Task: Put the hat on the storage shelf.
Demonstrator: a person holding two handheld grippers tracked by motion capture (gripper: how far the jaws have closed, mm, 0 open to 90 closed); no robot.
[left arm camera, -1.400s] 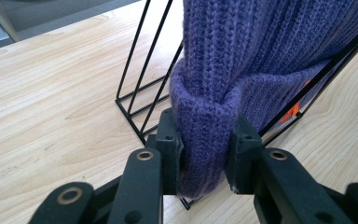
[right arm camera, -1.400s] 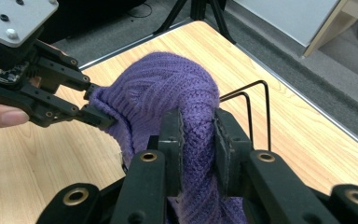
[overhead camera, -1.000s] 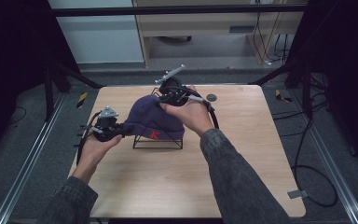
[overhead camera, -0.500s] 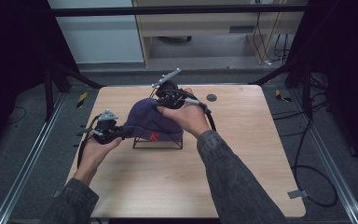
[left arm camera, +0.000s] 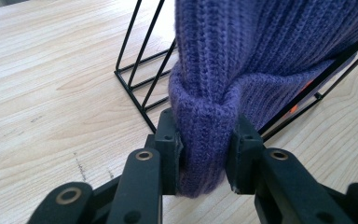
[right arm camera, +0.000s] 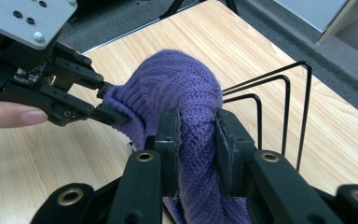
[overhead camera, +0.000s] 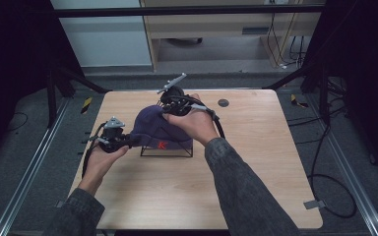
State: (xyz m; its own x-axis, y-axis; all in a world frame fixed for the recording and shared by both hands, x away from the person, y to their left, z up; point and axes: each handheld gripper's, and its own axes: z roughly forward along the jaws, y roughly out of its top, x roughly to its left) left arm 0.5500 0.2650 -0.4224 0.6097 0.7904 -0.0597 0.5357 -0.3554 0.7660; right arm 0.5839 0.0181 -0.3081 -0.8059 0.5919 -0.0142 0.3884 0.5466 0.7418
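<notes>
Wooden table [overhead camera: 256,162]: beanie [overhead camera: 155,129] pulled lower

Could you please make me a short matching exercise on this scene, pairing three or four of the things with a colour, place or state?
Things:
1. knitted hat
2. wire rack
3. left gripper
4. table

Descriptions:
A. light wood
B. purple, draped over the rack
C. black, thin rods, standing on the table
D. shut on the hat's folded brim

Pairs: 1-B, 2-C, 3-D, 4-A
</notes>
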